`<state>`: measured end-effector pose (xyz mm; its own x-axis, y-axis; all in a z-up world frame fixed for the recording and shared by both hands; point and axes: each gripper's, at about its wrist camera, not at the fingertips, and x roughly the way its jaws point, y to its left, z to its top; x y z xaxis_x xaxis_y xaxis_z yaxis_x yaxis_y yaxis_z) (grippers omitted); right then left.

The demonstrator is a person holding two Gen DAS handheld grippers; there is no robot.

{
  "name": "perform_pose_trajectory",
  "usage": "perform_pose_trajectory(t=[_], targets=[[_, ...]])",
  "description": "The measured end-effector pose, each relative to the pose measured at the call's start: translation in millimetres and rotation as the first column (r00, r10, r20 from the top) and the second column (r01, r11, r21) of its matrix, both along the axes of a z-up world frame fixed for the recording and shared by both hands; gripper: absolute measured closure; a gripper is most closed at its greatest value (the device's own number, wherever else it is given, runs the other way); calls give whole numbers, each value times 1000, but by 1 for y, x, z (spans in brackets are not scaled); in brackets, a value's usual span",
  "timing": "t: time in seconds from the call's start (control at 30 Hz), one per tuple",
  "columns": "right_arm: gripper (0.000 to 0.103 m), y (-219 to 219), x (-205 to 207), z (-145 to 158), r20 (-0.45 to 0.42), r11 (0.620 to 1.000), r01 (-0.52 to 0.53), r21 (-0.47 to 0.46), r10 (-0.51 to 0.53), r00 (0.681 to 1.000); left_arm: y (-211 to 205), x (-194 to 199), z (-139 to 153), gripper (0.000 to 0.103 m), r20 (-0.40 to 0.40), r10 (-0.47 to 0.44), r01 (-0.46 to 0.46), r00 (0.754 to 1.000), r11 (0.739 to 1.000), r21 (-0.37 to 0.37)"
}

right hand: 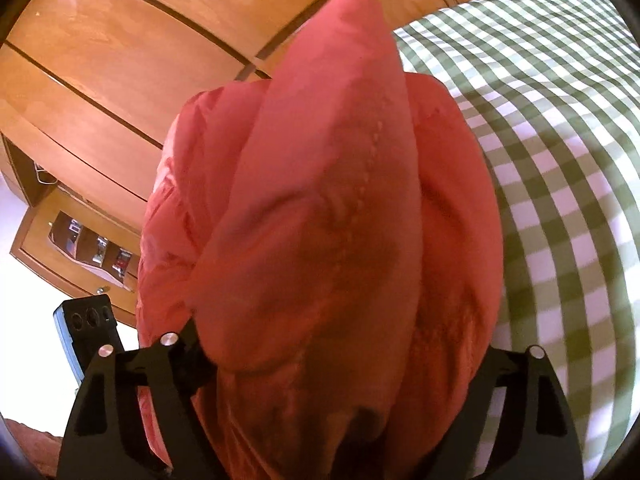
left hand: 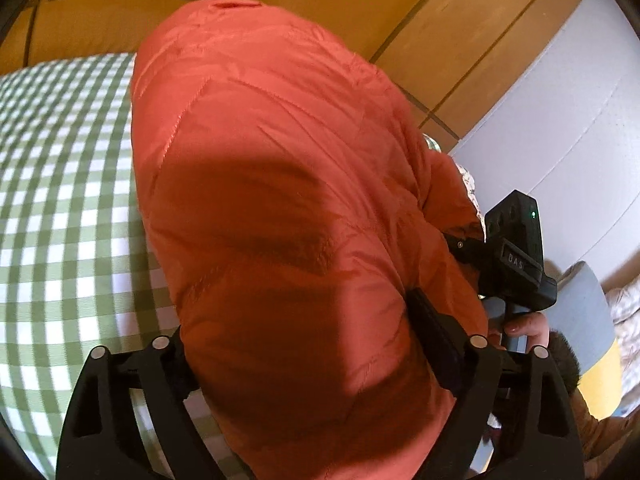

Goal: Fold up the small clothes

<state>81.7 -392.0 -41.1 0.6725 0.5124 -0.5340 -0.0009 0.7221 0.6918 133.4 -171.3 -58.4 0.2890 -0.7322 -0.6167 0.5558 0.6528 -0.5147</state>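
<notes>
Over checked bedspread (left hand: 60,200), both tongs (left hand: 320,360) (right hand: 320,360) clamped on orange jacket (left hand: 280,180)

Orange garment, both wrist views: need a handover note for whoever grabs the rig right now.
Left gripper: fabric of the orange garment fills the space between its fingers; looks clamped, tips hidden.
Right gripper: same, bunched orange cloth between the fingers; tips hidden.
Garment: hangs in loose folds between both grippers above the green checked bedcover, not laid flat.
Done: garment picked up.
Left: spread it on the bedcover, fold it. No neat fold visible yet.
</notes>
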Motion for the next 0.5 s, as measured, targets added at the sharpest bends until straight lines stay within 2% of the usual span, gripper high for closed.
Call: perform_pose_trajectory(t=[0.3, 0.5], targets=[[33, 28, -13, 5, 74, 998, -23, 53, 19, 997, 41, -18, 17, 22, 100, 38, -40, 994, 999, 24], [38, 55, 2, 7, 123, 995, -51, 88, 40, 992, 73, -19, 31, 24, 183, 82, -91, 980, 995, 44]])
